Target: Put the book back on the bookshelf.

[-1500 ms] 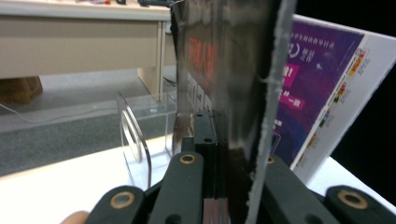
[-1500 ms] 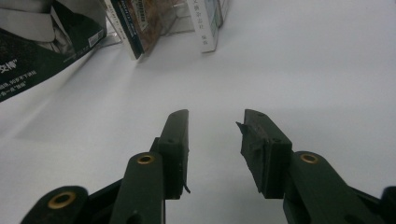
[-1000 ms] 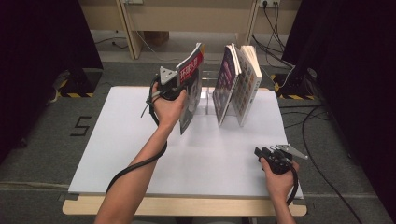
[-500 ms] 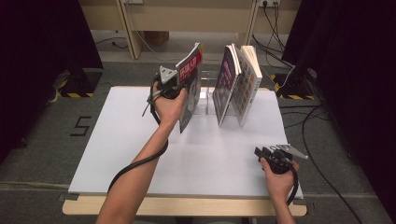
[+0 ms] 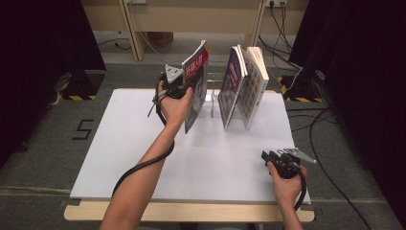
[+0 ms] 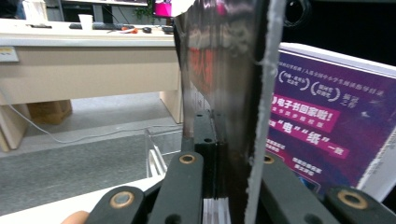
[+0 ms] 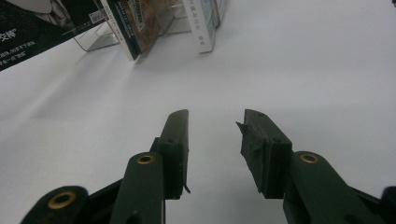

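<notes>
On the white table [image 5: 124, 158], a clear stand [image 5: 210, 103] already holds two books [image 5: 242, 86], leaning. The magazine [image 5: 196, 81] is still left of them, lifted and clamped upright in the left gripper [image 5: 179, 88]; slotting it in looks like what remains. The right gripper [image 5: 270, 155], near the table's front edge, gapes empty. The purple book cover [image 6: 322, 126] reads "电纸".

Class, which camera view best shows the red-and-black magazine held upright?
The high view: the whole red-and-black magazine shows upright, clamped by the left tool. The left gripper view gives its blurred edge; the right gripper view, a cover corner.
</notes>
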The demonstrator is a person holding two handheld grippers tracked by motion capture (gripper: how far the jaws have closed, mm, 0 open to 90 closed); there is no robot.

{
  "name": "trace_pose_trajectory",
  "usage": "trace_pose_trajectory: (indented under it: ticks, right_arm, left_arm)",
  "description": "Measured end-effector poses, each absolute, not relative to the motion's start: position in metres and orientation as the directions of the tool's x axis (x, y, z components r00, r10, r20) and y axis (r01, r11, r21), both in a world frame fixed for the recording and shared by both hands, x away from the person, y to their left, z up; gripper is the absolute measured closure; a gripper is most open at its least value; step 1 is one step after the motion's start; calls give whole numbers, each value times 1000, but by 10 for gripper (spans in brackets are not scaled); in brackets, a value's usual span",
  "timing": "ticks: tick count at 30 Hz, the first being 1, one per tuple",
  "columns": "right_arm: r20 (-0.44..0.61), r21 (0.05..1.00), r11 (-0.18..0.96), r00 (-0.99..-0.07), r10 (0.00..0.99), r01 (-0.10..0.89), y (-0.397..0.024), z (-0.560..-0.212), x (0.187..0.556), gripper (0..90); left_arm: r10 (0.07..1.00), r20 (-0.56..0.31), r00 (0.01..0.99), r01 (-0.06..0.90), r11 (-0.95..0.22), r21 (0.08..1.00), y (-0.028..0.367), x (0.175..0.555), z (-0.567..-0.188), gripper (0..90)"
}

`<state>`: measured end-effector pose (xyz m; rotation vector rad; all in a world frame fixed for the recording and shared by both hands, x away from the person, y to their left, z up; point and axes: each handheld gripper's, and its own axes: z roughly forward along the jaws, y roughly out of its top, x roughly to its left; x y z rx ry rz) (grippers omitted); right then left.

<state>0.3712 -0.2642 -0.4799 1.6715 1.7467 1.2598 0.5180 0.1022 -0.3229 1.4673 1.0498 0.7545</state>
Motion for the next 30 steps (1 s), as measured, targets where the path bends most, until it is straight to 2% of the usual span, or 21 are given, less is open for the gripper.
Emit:
trace_pose_trajectory:
  ticks: [30]
  right_arm:
    - [295,810,-141,-189,937,570,-265,-481,372,617]
  left_arm:
    - [915,-92,394,180,21,983,94,535,-320,865]
